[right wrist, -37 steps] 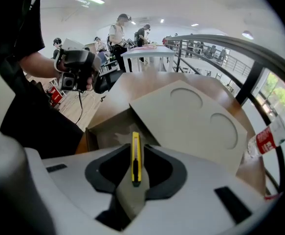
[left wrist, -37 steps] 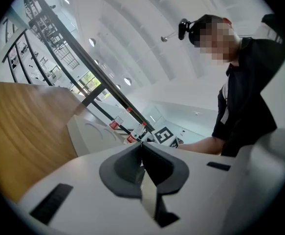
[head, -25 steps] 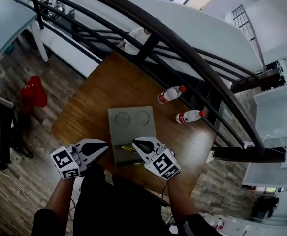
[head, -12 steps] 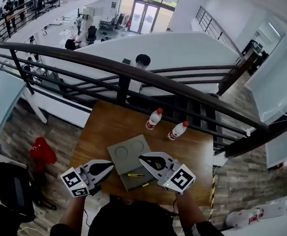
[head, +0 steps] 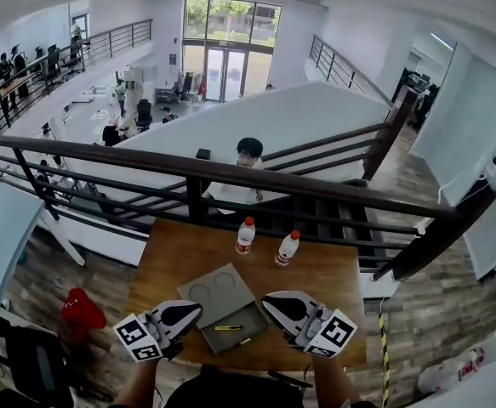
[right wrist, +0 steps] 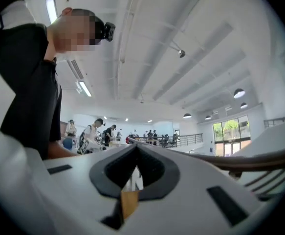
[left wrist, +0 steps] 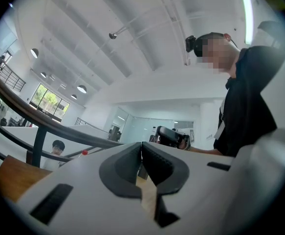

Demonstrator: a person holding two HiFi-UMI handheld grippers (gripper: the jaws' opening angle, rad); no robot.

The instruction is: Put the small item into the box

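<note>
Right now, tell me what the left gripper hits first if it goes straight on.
Probably the grey box: the left gripper, fingers shut, points across its near left corner. The gripper's height above the table is unclear, so it might pass over.

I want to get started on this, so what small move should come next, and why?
Probably tip the right gripper down toward the table and open its jaws. It and the left gripper both have their jaws together on nothing and are aimed upward, while the small yellow item lies on the grey box between them.
</note>
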